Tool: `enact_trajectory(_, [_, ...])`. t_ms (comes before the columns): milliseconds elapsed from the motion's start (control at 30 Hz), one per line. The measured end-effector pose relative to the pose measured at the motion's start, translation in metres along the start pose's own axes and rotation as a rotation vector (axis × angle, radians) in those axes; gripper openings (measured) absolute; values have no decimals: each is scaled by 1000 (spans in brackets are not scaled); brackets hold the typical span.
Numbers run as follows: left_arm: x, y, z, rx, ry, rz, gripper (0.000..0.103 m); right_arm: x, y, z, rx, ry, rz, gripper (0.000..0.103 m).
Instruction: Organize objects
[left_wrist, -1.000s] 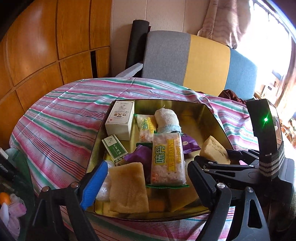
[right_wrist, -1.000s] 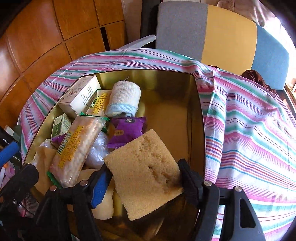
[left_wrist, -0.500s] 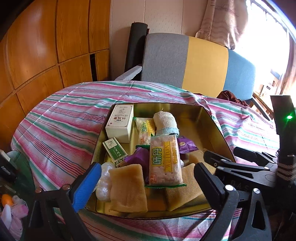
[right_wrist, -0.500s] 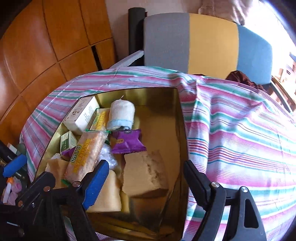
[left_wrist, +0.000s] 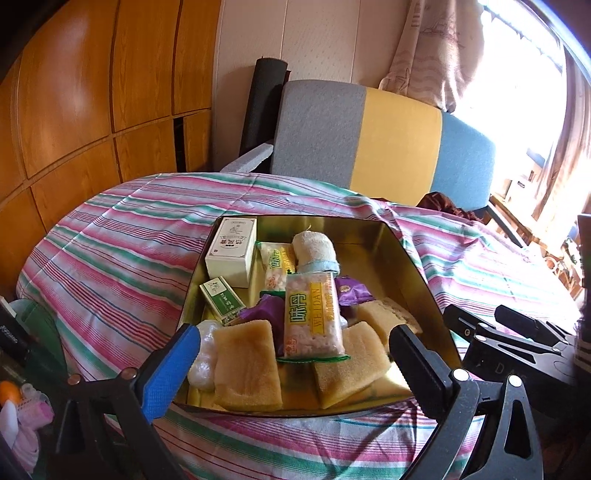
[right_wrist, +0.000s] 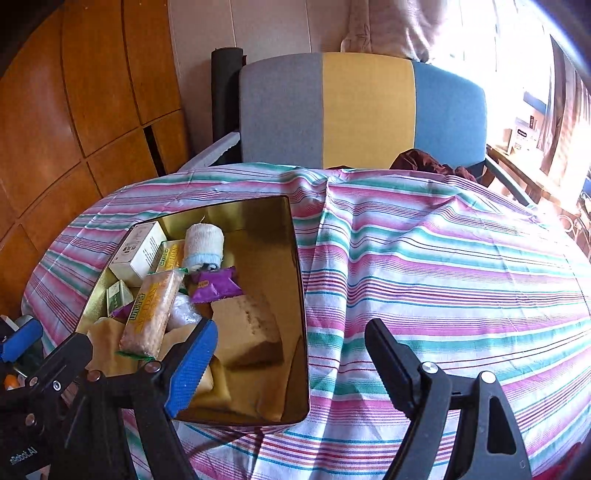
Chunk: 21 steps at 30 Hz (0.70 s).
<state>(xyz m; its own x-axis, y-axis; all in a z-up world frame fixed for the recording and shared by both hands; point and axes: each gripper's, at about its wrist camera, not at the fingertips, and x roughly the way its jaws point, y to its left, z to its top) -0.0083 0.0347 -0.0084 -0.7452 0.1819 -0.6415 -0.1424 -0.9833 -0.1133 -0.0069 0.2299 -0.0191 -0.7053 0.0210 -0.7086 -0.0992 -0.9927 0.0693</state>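
Observation:
A gold tin (left_wrist: 417, 273) sits on the striped tablecloth. It holds a white box (left_wrist: 231, 254), a small green box (left_wrist: 222, 301), a cracker pack (left_wrist: 312, 317), a rolled white cloth (left_wrist: 314, 251), purple packets (left_wrist: 352, 290) and tan sponges (left_wrist: 245, 365). My left gripper (left_wrist: 295, 369) hovers open over the tin's near edge and holds nothing. My right gripper (right_wrist: 295, 365) is open and empty above the tin's right wall (right_wrist: 301, 295). One sponge (right_wrist: 245, 328) lies loose in the tin just ahead of its blue finger (right_wrist: 192, 369). The right gripper's body (left_wrist: 498, 332) also shows in the left wrist view.
The striped cloth (right_wrist: 443, 277) stretches bare to the right of the tin. A grey, yellow and blue chair (left_wrist: 369, 144) stands behind the table. Wooden panels (left_wrist: 92, 92) line the left wall. Small clutter (left_wrist: 14, 402) sits below the table's left edge.
The right gripper opened and let go of the sponge, which now lies in the tin. It then drew back, rose and swung right. The left gripper opened wider and backed off slightly.

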Motion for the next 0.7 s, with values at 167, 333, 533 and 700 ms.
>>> enact_trajectory(167, [0, 3, 0, -23, 12, 31, 103, -12, 7, -5, -37, -47, -6, 83])
enact_trajectory(333, [-1, 8, 2, -47, 8, 84, 103, -14, 10, -7, -51, -54, 5, 83])
enact_trajectory(533, [0, 14, 2, -49, 8, 115, 101, -13, 11, -10, -48, -49, 21, 83])
enact_trajectory(700, [-4, 12, 3, -46, -11, 130, 103, -13, 13, -11, -52, -56, 33, 83])
